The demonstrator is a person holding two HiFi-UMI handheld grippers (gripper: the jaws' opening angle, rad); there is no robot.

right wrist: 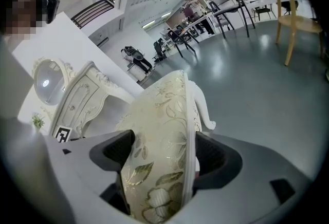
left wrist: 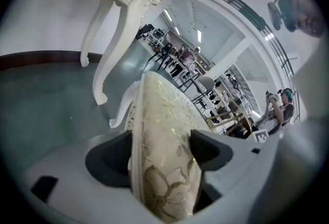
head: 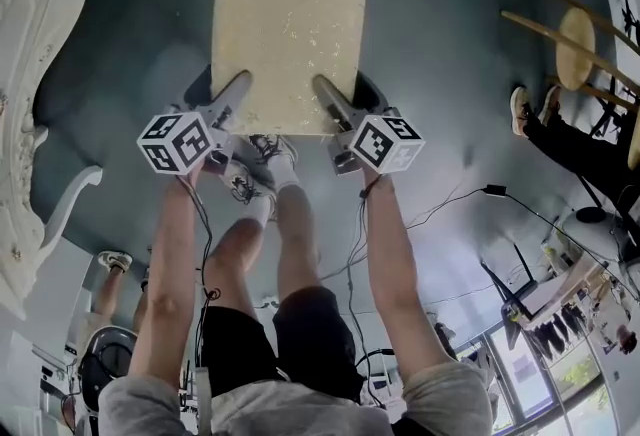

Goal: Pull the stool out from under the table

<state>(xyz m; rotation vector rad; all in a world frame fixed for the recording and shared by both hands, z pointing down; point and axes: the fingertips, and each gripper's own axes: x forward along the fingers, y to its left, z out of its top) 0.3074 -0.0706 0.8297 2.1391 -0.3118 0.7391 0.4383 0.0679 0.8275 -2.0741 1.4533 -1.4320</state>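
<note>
Head view shows the stool (head: pixel 288 24) from above, its cream cushioned seat over the grey floor (head: pixel 450 54), with the white carved table (head: pixel 35 54) at its left. Only the far left corner of the seat lies near the table's edge; the rest is out over open floor. Whether the stool's legs touch the floor cannot be told.

The near edge of the seat is gripped at both corners: the left hand-held gripper (head: pixel 238 84) is at the left corner and the right hand-held gripper (head: pixel 322 84) at the right one. In the left gripper view the padded rim with its gold flower pattern is seen clamped between the two dark jaws. A curved white stool leg (left wrist: pixel 119 112) is visible beyond it, with the table's legs further behind. In the right gripper view the same is shown, with the jaws closed on the seat's rim.

The step in hand is judged to be the pull itself, and it appears nearly done, as the stool is almost wholly free of the table. For the next move a short, even draw toward the person's shoes (head: pixel 262 164) is called for. Both grips should be held level, so that the seat is not twisted and no stool leg is caught on the table. After that, the jaws can be opened.
</note>
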